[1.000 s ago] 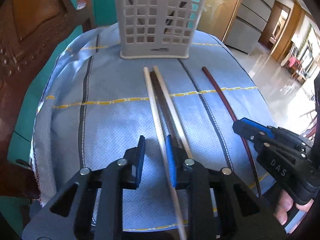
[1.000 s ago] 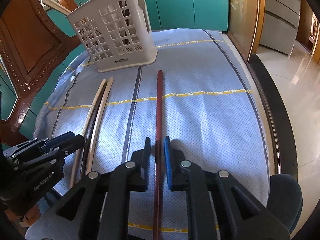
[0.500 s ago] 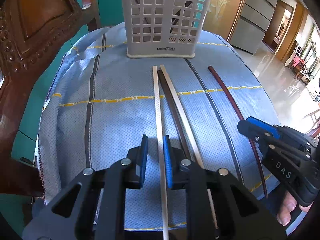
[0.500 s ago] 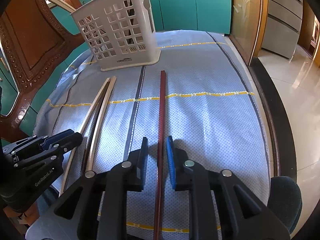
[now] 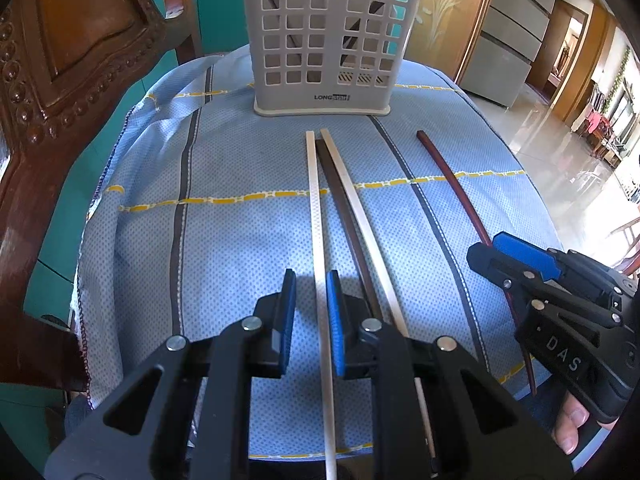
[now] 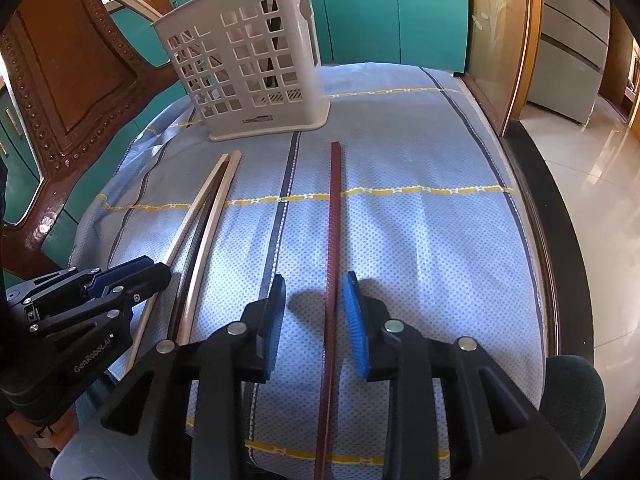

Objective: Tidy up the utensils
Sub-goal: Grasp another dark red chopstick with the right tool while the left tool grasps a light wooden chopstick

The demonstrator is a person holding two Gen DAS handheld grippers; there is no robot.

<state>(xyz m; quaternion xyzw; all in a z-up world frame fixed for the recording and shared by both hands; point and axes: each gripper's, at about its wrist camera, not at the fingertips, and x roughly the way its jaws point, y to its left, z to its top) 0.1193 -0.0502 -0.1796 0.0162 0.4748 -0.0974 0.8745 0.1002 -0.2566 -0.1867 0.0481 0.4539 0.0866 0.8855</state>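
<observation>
While the blue cloth (image 5: 248, 240) carries a white slotted basket (image 5: 324, 40) at its far end, 4 chopsticks lie before it; the left gripper (image 5: 311, 312) straddles a pale chopstick (image 5: 316, 208), released, and the right gripper (image 6: 314, 312) straddles the red chopstick (image 6: 333, 216), likewise released.
</observation>
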